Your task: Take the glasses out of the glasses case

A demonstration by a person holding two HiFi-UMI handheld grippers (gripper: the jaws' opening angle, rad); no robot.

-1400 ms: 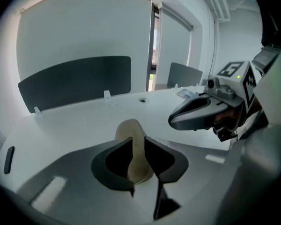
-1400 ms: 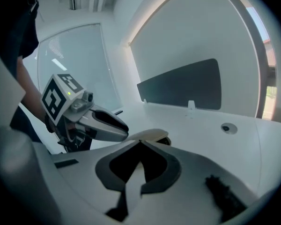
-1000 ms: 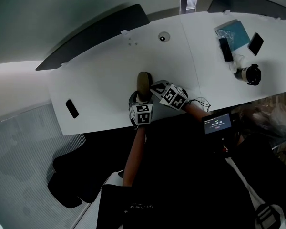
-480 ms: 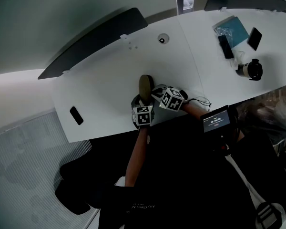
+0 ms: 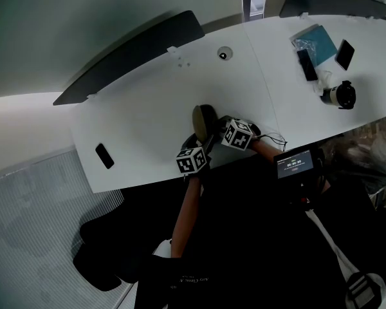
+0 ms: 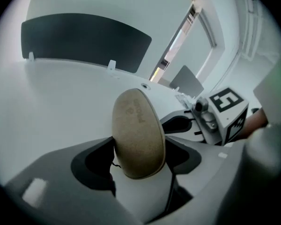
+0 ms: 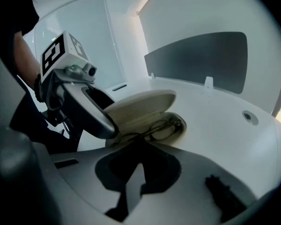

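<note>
Visible only in the right gripper view: dark thin-rimmed glasses [image 7: 162, 126] lying inside the open, pale-lined glasses case [image 7: 140, 104] on the white table [image 7: 215, 125]. From the head view, just the tan lid [image 5: 202, 118], upright. Left gripper [image 6: 139, 146] jaws, just closing, clamped across that lid. Right gripper [image 7: 136, 146] jaws together, tips at the case.

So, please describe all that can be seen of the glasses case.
The beige oval hard-shell glasses case lies open on the white table. Its lid, faintly embossed, stands raised between the left gripper's jaws, which have just been closing and grip its edges. Inside lie dark thin-framed glasses.
</note>
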